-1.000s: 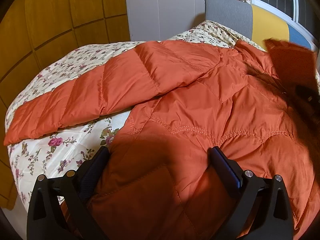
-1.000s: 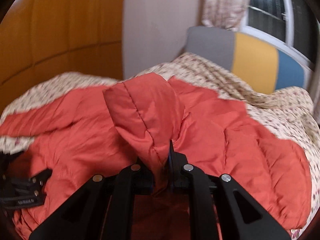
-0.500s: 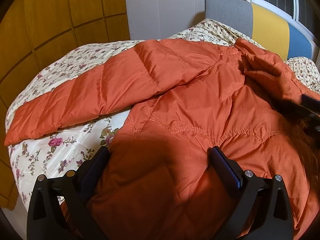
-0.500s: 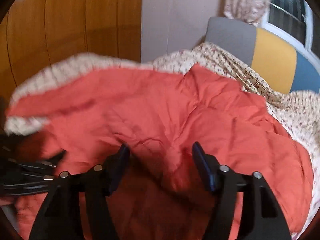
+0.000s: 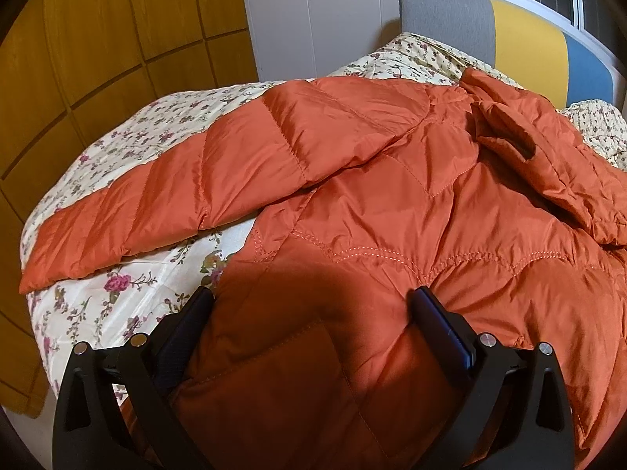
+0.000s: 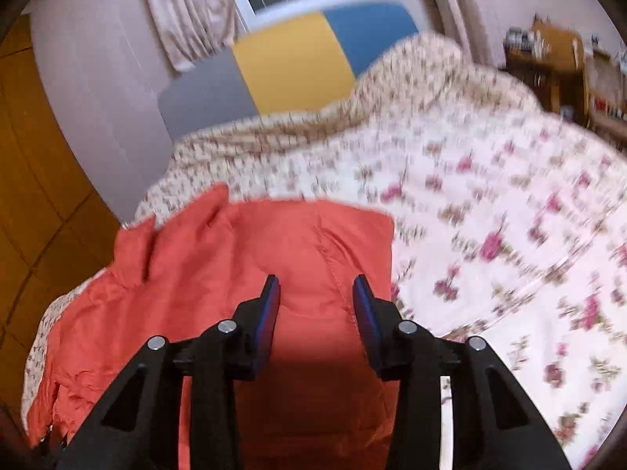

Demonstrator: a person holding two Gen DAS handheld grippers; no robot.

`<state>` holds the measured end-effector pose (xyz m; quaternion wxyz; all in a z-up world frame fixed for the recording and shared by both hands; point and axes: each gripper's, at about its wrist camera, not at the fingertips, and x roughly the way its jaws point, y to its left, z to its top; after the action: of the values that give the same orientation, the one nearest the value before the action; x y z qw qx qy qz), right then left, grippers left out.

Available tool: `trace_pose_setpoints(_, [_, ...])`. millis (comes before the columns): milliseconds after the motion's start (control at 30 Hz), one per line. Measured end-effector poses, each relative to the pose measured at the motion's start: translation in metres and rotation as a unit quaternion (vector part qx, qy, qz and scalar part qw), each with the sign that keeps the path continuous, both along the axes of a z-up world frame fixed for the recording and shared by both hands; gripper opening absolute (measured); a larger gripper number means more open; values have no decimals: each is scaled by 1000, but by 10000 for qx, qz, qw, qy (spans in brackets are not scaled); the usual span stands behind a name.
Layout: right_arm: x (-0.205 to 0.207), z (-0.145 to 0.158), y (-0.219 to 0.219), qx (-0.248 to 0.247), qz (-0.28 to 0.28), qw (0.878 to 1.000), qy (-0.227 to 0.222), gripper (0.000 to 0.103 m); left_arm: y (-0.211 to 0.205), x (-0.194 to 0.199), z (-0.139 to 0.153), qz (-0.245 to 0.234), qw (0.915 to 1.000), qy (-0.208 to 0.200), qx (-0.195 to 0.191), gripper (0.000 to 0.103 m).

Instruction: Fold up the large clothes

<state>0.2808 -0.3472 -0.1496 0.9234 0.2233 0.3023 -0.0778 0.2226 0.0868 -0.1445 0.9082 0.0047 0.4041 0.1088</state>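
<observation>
Left wrist: floral bedspread, wooden wardrobe.

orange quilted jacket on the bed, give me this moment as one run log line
orange quilted jacket: spread on floral bedspread | left claw: open over hem | right claw: open, jaws just closing, nothing gripped

Bed wears cream cover with pink flowers. Orange puffy jacket lies right on cover, spread out. One sleeve stretches flat toward bed's left edge. Other side of jacket bunched up near padded headboard, which is grey, yellow, blue. Right wrist view blurry; jacket edge there seems to lie flat, bare flowery cover beside it.
</observation>
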Motion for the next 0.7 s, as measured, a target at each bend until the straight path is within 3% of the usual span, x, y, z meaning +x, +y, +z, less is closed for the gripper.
trace_pose_setpoints(167, [32, -26, 25, -460, 539, 9956, 619, 40, 1, 1, 1, -3, 10000, 48, 19, 100])
trace_pose_setpoints(300, [32, -32, 25, -533, 512, 9954, 616, 40, -5, 2, 15, 135, 9992, 187, 312, 100])
trace_pose_setpoints(367, [19, -35, 21, -550, 488, 9955, 592, 40, -13, -1, 33, 179, 9993, -98, 314, 100])
trace_pose_setpoints(433, [20, -38, 23, -612, 475, 9953, 589, 40, -30, 1, 55, -58, 9992, -395, 68, 100])
trace_pose_setpoints(533, [9, -35, 26, -617, 461, 9954, 561, 40, -61, 21, 73, -401, 9981, -464, -40, 100])
trace_pose_setpoints(700, [6, -34, 27, -645, 449, 9955, 538, 40, -114, 69, 73, -933, 9948, -347, -230, 100])
